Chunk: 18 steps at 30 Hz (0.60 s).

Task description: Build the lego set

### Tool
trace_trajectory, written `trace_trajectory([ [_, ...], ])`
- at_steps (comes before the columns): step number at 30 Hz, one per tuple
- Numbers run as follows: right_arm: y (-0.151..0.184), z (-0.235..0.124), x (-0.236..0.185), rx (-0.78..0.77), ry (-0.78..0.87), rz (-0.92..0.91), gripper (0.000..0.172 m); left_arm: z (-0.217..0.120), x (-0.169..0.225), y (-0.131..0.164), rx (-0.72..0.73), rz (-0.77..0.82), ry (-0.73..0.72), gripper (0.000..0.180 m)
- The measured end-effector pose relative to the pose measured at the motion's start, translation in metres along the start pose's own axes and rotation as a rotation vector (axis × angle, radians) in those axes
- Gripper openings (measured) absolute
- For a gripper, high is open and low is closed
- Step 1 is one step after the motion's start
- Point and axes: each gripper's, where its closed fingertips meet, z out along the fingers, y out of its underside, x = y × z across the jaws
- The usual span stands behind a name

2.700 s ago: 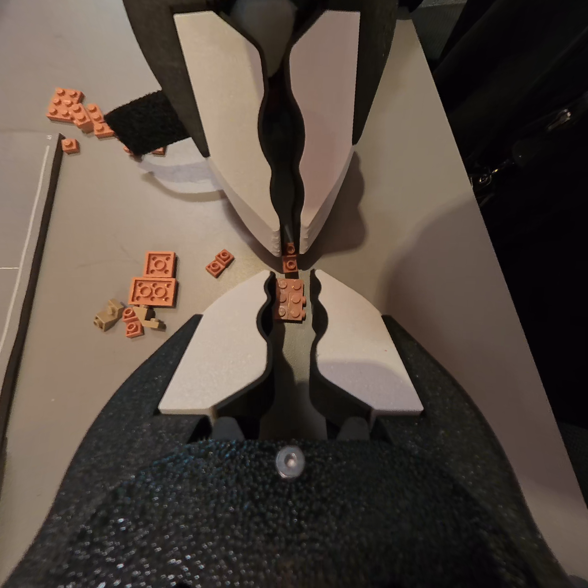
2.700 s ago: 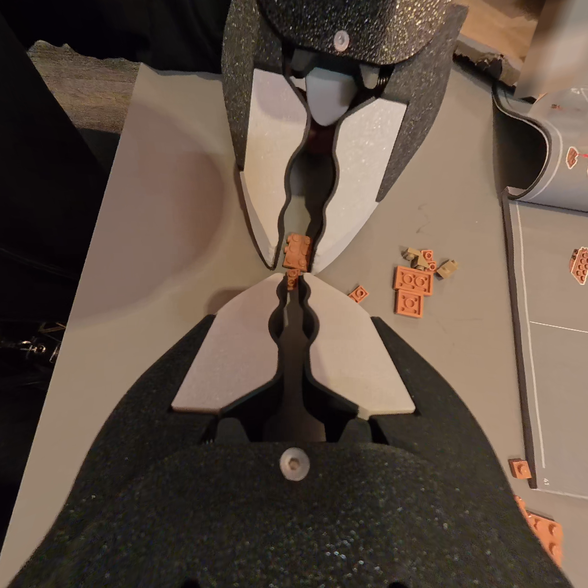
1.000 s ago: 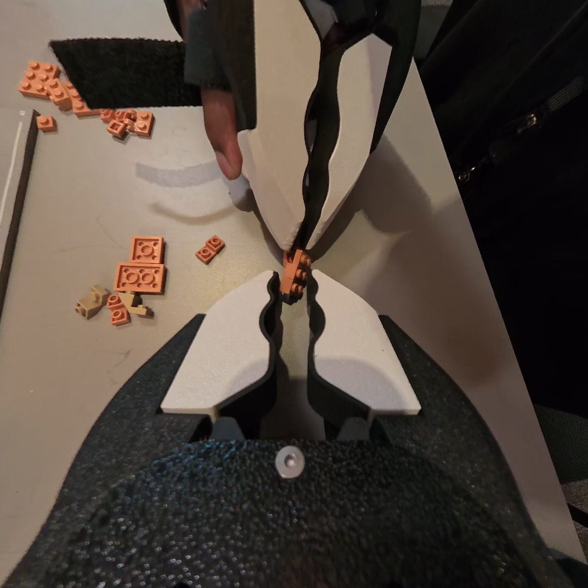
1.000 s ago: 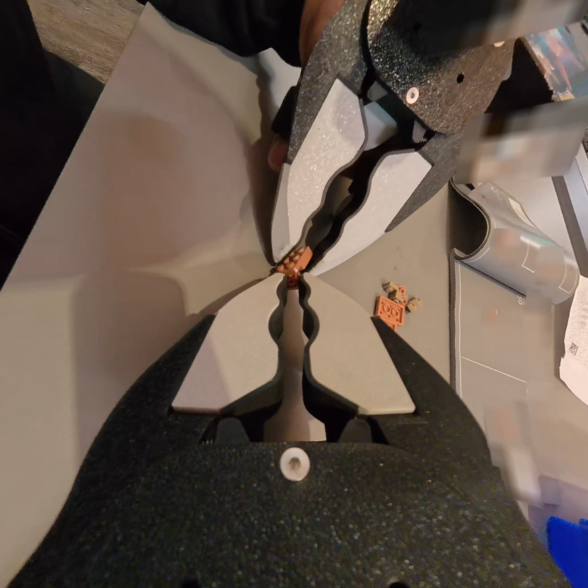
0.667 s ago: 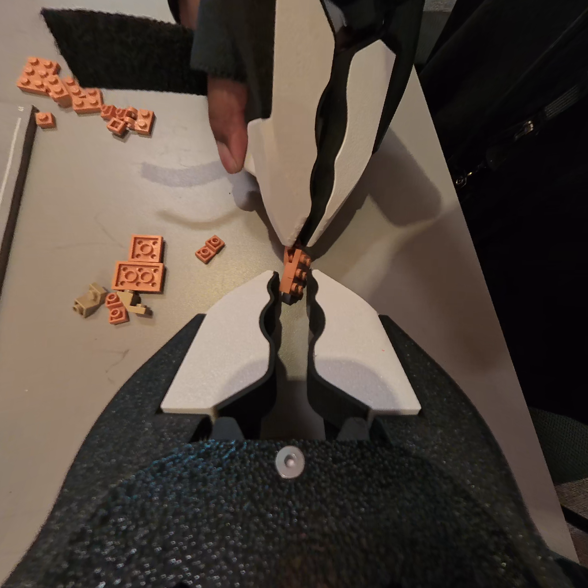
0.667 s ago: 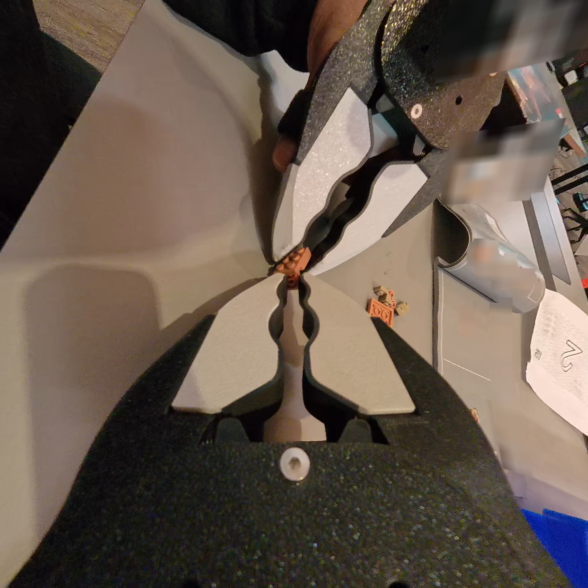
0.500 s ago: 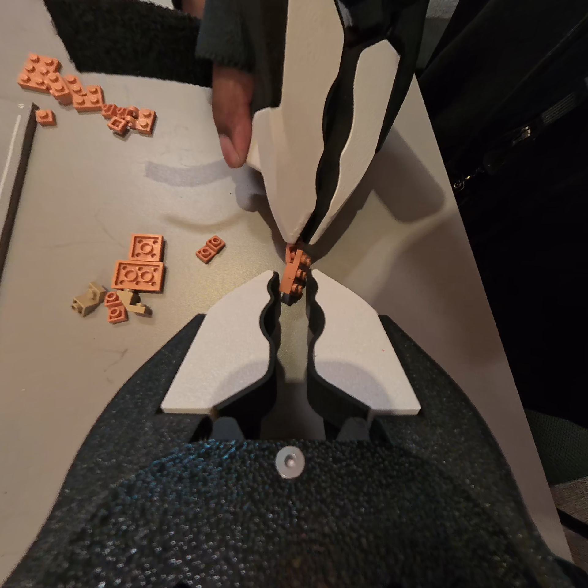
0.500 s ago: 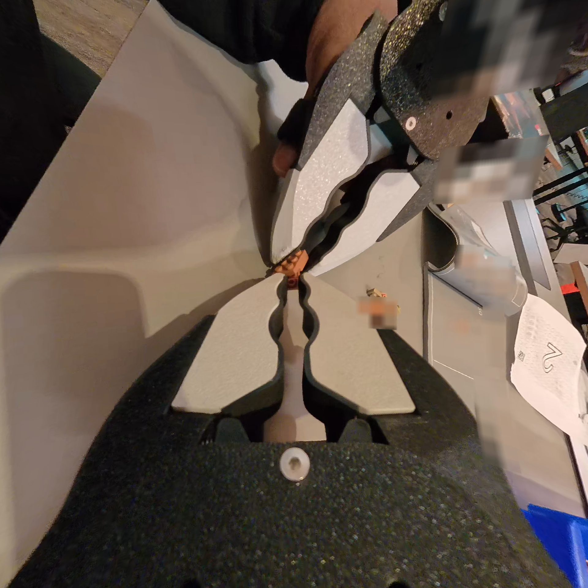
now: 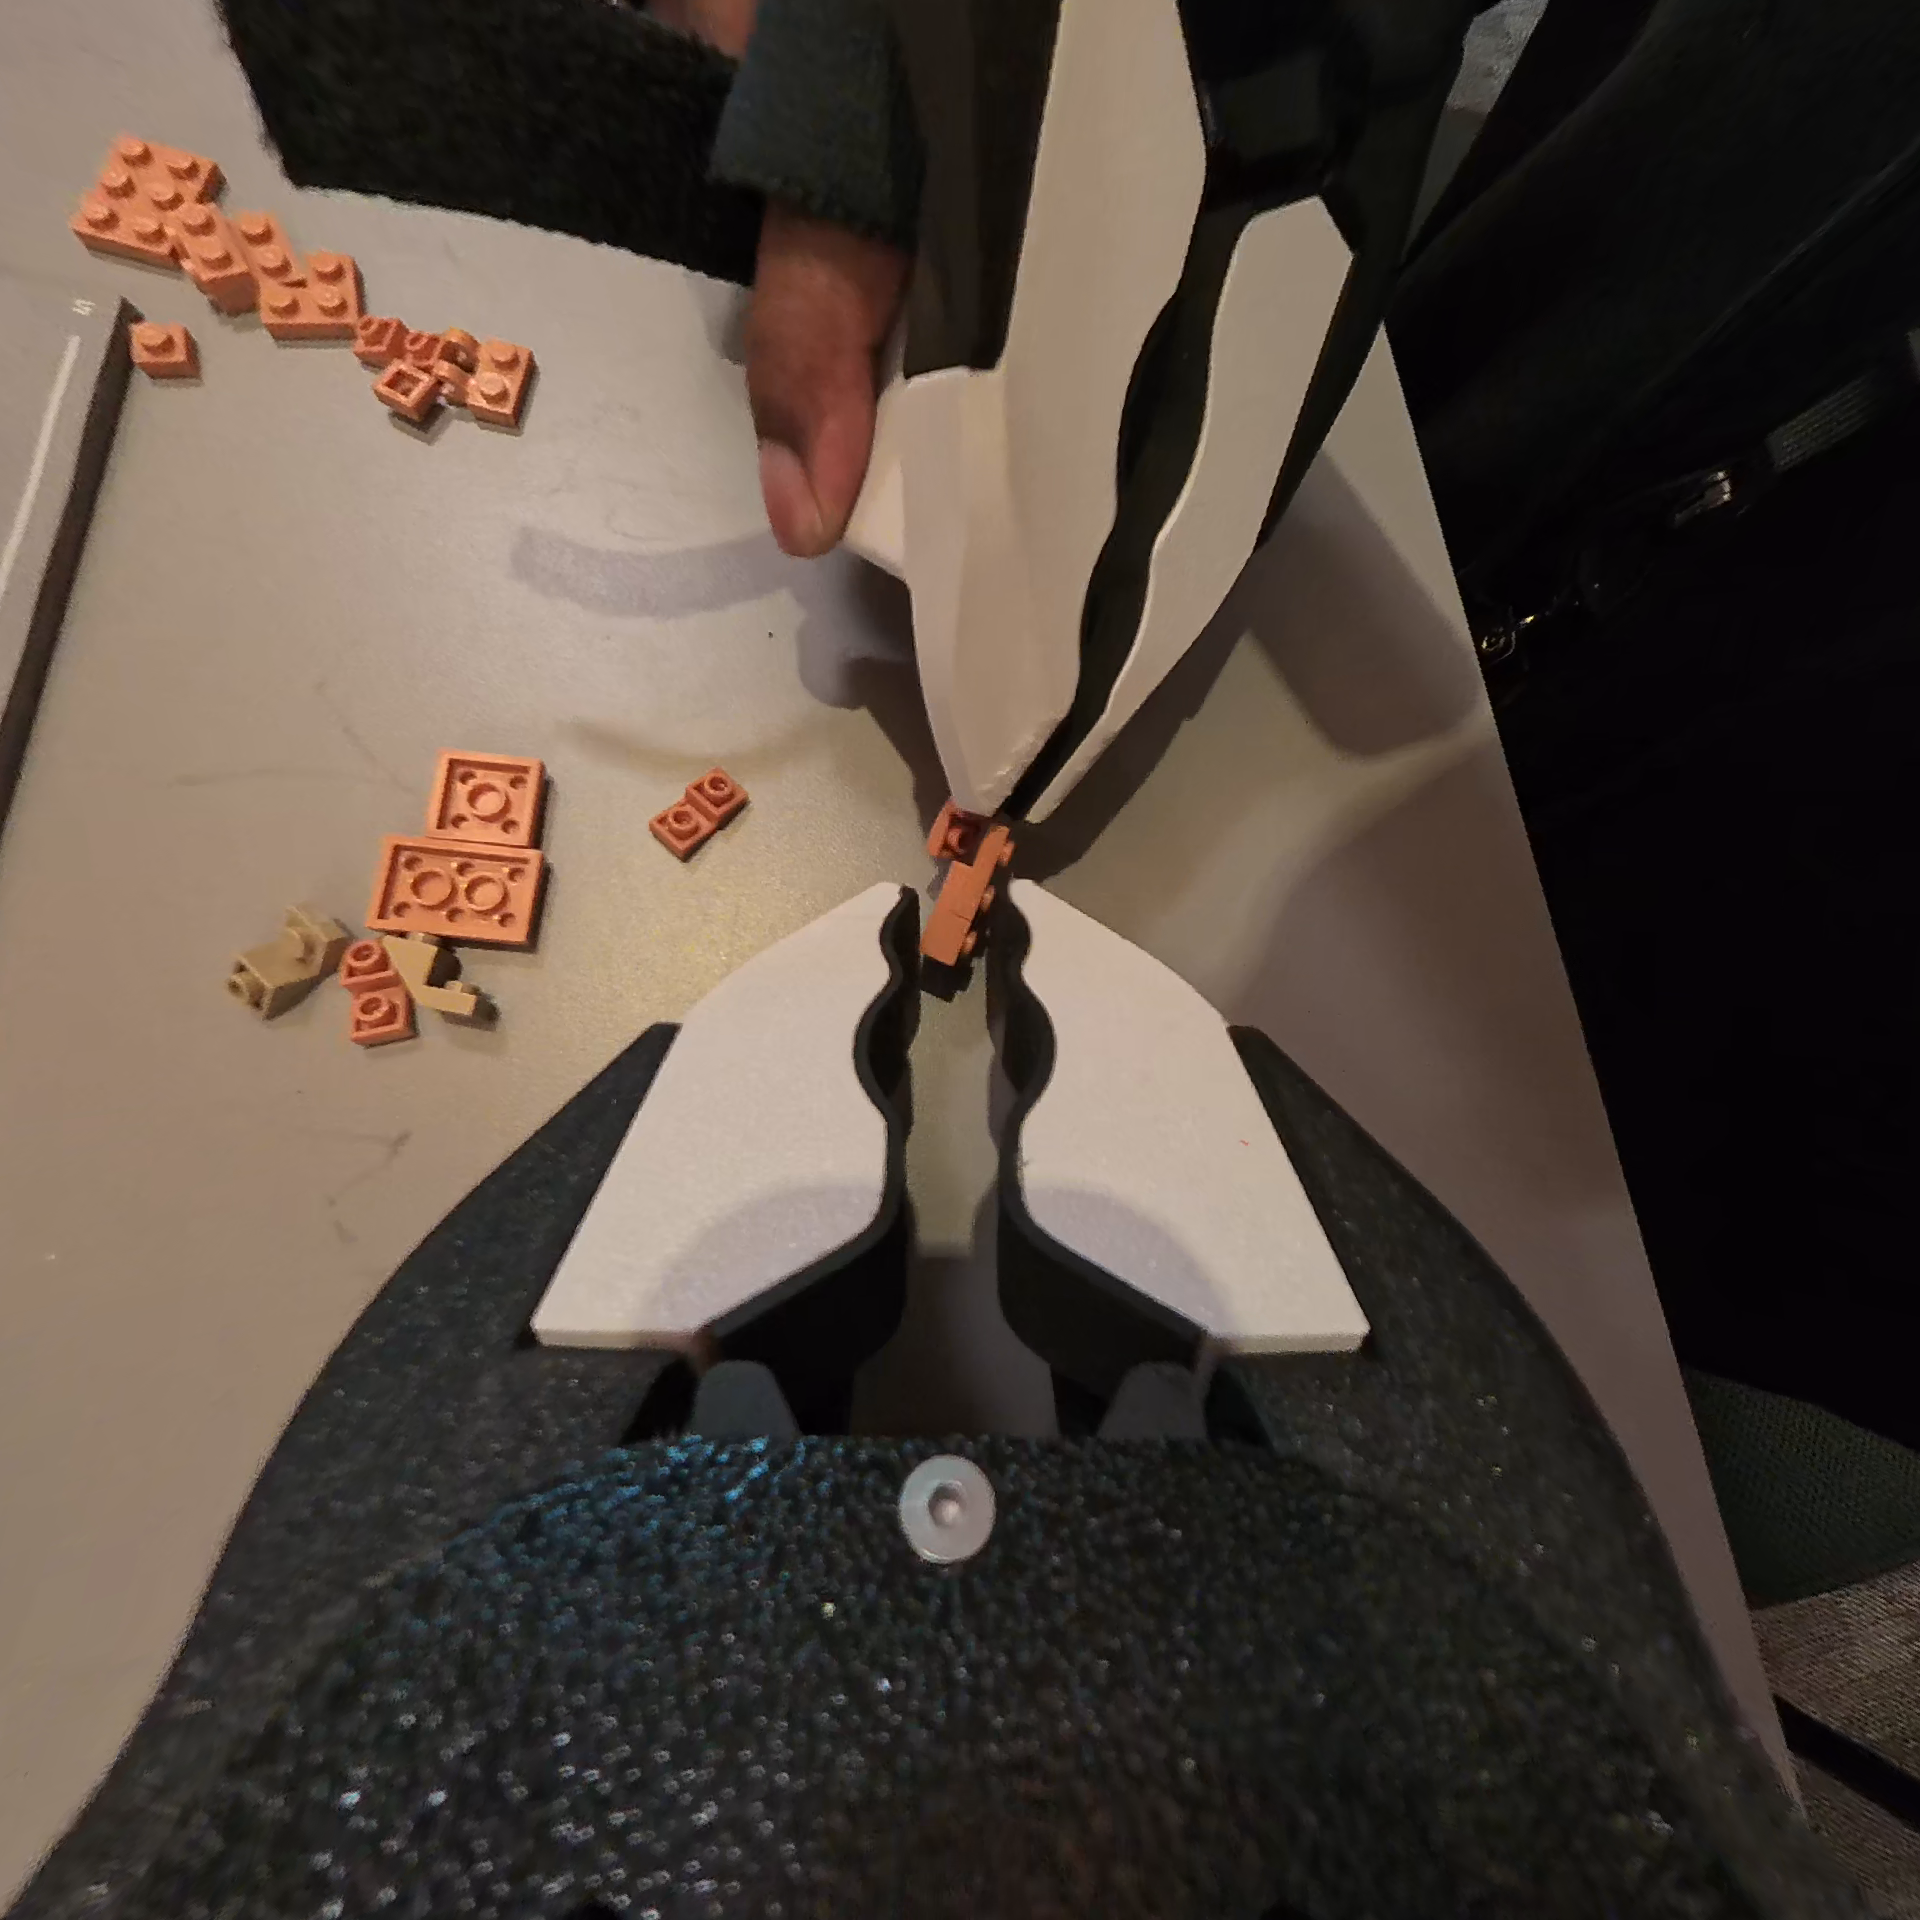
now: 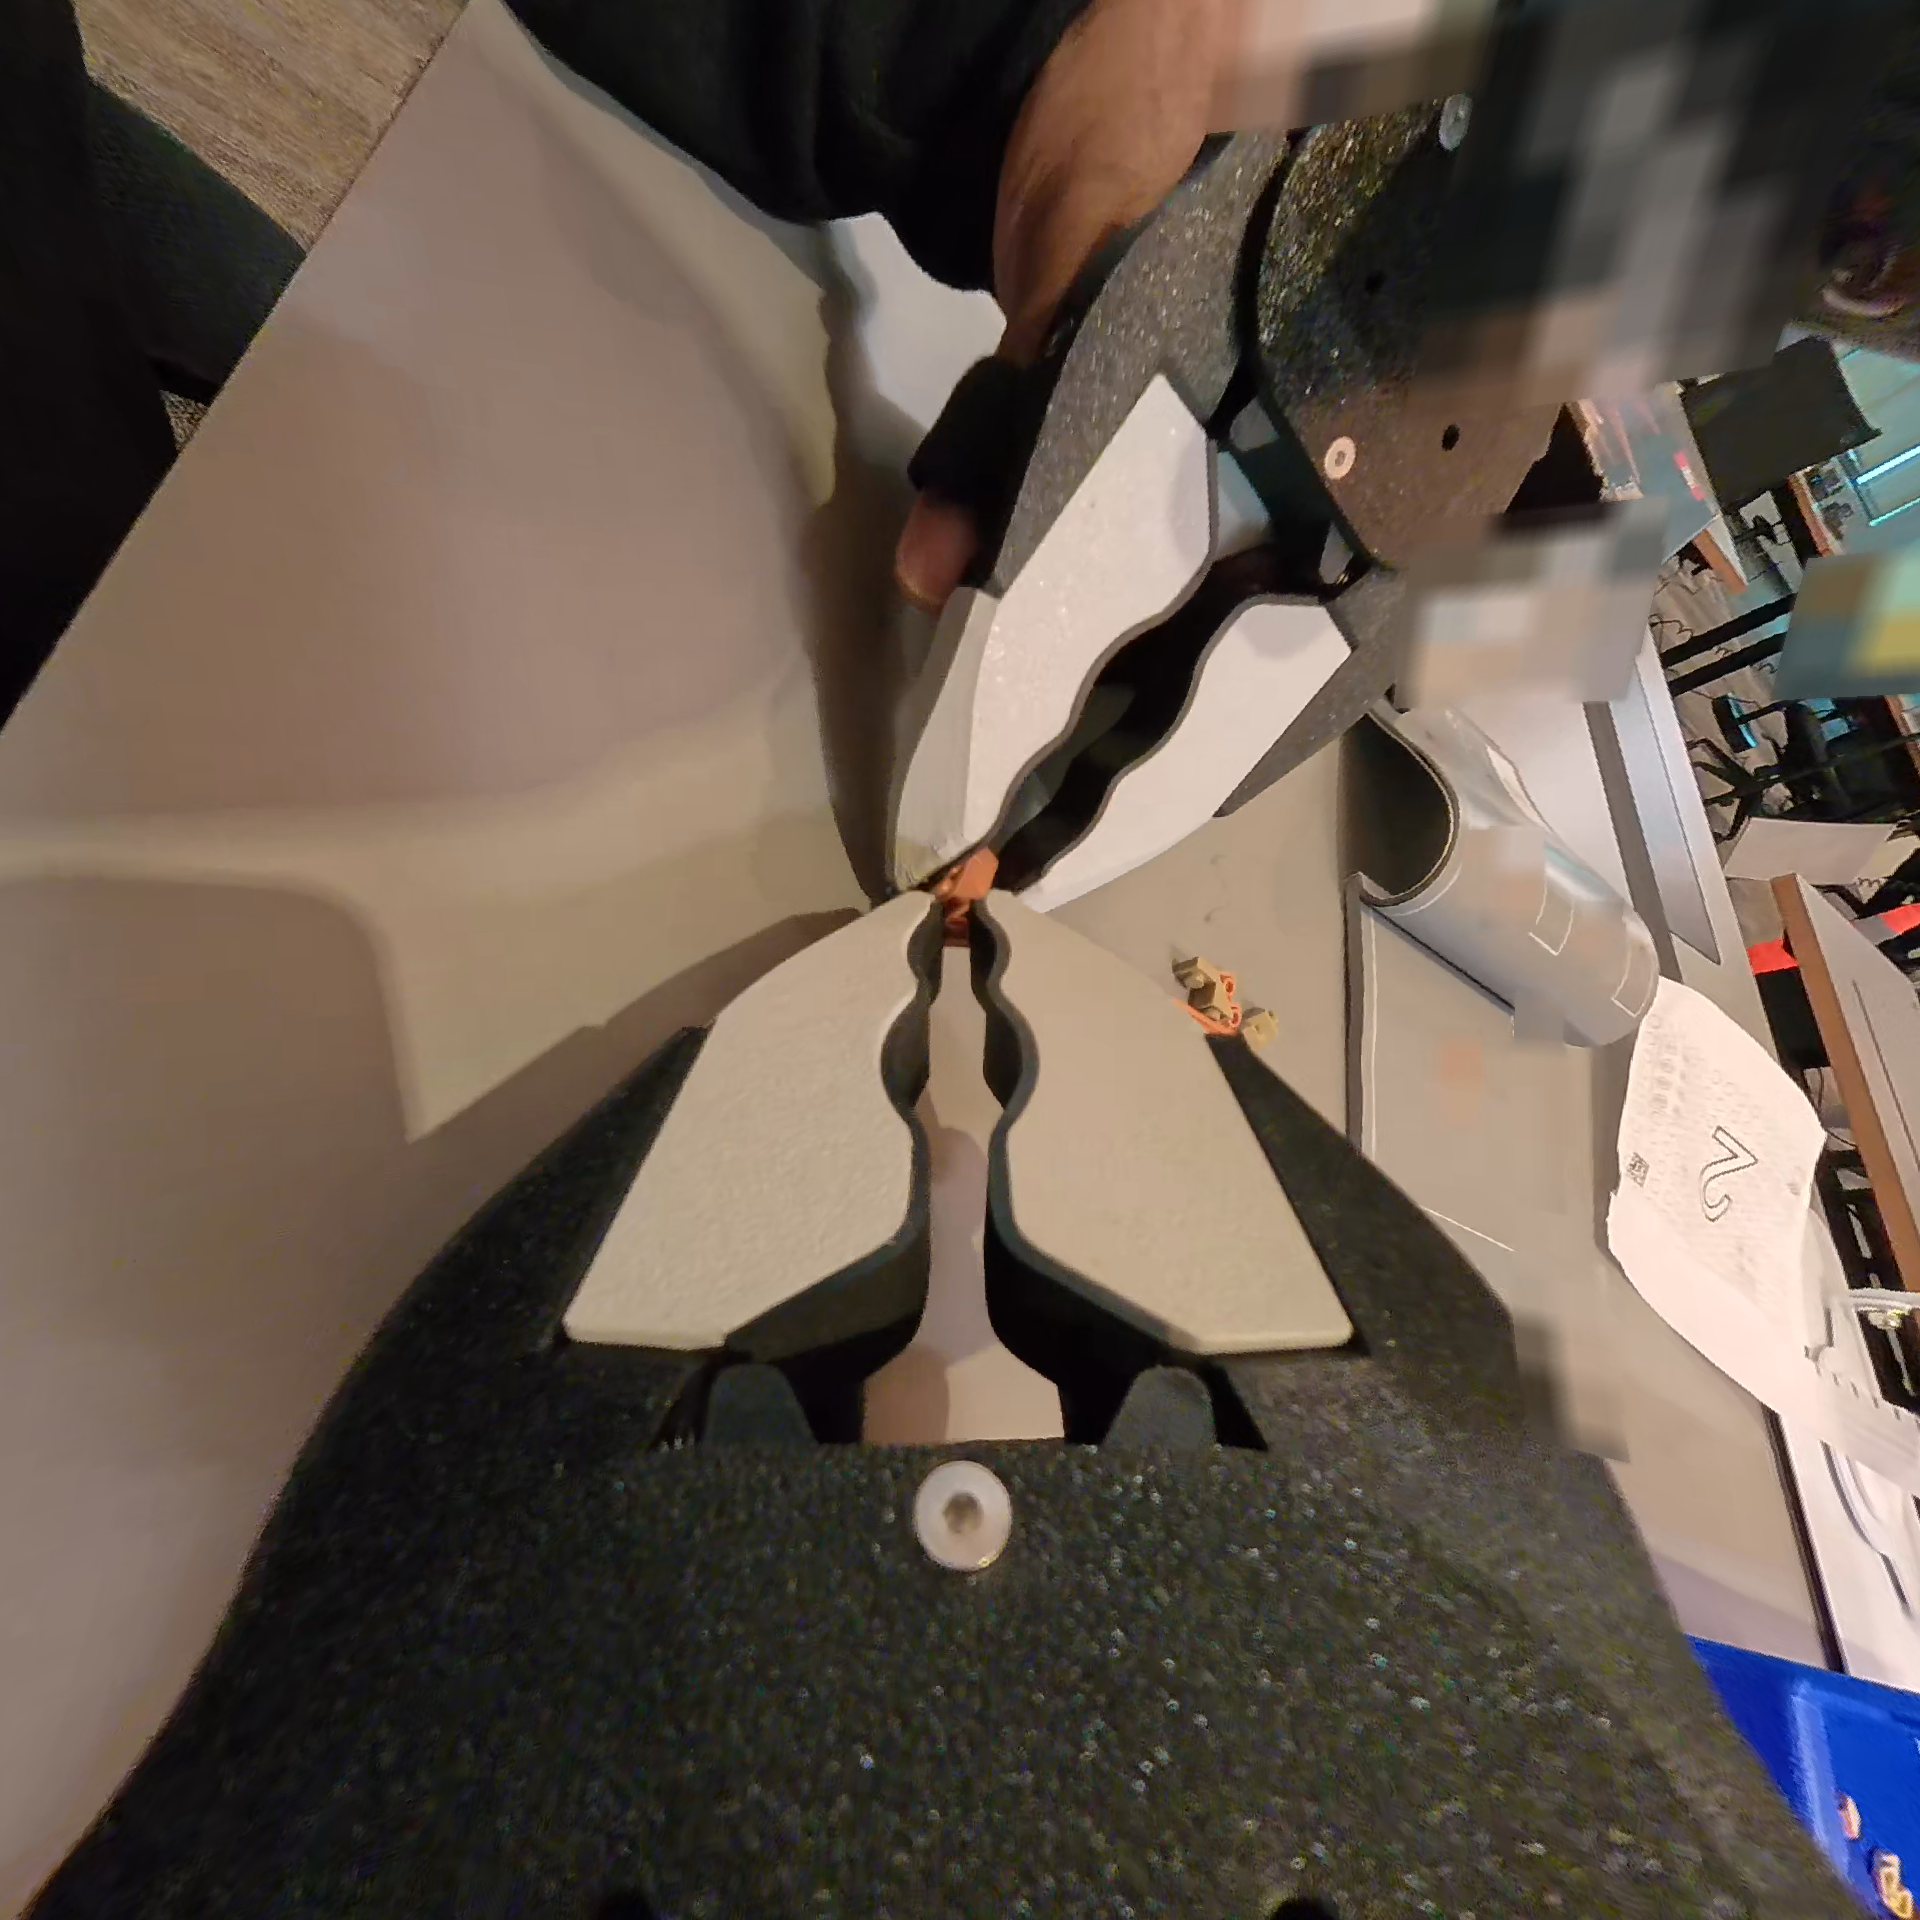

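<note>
- your left gripper [image 9: 954, 940] is nearly closed, pads pinching an orange plate [image 9: 958, 914] held on edge above the table [image 9: 260, 1195].
- your right gripper [image 10: 956, 928], almost shut, nips a small orange brick [image 9: 958, 831] pressed onto that plate's far end.
- loose bricks [image 9: 457, 883] lie to the left.

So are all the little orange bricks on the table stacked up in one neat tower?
No, the orange bricks lie loose and flat on the grey table, scattered in separate small clusters.
</note>
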Motion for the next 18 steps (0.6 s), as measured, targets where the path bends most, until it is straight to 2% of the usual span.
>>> trace_trajectory([
  [8,0.0009,0.0012,-0.0033,0.012,-0.013,-0.017,0.004,0.0,0.0015,0.0001,-0.002,-0.007,0.008,0.013],
  [18,-0.0038,0.0013,-0.0093,0.035,0.003,-0.16,0.004,0.0005,0.0063,0.0013,-0.011,0.021,0.026,0.014],
])
